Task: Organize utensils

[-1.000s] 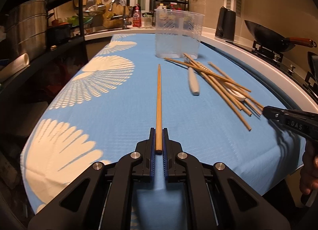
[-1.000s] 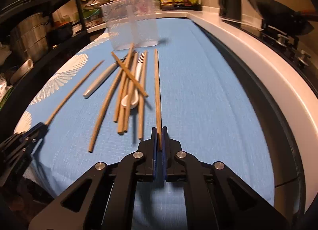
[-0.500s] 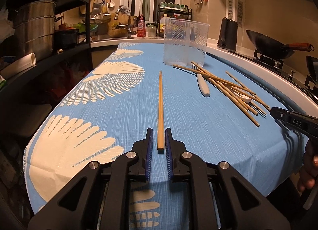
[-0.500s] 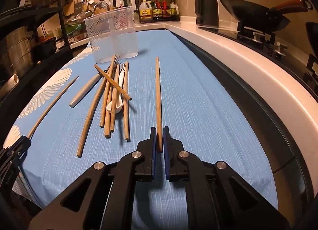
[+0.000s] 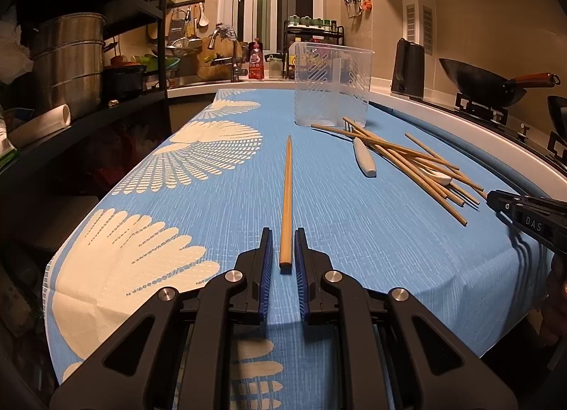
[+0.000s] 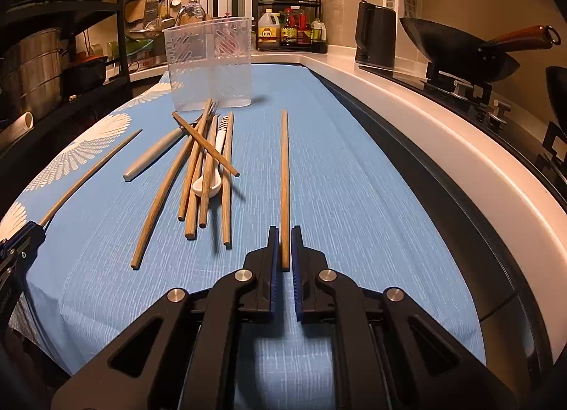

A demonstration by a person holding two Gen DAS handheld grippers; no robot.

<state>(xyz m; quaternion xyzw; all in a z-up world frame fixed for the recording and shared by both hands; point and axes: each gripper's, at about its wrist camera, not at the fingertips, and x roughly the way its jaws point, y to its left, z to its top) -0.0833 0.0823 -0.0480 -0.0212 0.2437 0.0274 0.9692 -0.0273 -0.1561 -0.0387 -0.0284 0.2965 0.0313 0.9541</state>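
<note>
Left gripper [image 5: 284, 250] is low over the blue tablecloth [image 5: 354, 232] at the near edge, fingers released. The thick end of the left chopstick [image 5: 287, 197] sits between the pads with a gap on both sides, and the stick lies flat on the cloth, pointing far.

Right gripper [image 6: 283, 250] is also loosened. The right chopstick [image 6: 284, 179] has its near end between the pads with a thin sliver of gap each side, and it lies on the cloth on the right, pointing far.

A loose pile of chopsticks [image 6: 202, 169] lies crossed between the two single sticks, with a white spoon [image 6: 209, 183] in it and a pale-handled utensil [image 6: 152, 158] just left of it. The clear container [image 6: 212, 62] stands upright at the far end of the pile, with nothing visible inside it.
</note>
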